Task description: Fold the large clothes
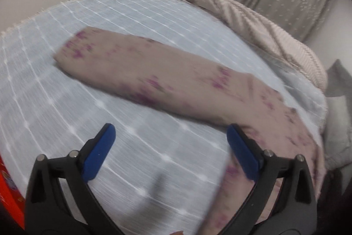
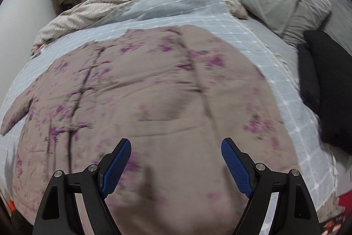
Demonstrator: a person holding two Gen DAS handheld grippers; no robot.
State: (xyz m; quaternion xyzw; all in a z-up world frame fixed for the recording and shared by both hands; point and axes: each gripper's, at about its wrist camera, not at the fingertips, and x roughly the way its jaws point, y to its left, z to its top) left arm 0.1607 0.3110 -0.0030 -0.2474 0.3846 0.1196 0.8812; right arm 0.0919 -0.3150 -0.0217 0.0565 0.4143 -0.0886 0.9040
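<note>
Fingers of the left gripper (image 1: 170,138) are held apart above the bedspread (image 1: 110,21). Those of the right gripper (image 2: 176,151) are spread, empty, over the floral garment (image 2: 154,85).

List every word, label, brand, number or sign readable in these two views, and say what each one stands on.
None can be read.
The floral garment spread on the checked bedspread carries only purple flower print, no lettering.
The red object at the left view's edge shows small coloured marks, too blurred and cut off to read.
Both the left tongs and the right tongs bear no markings.
</note>
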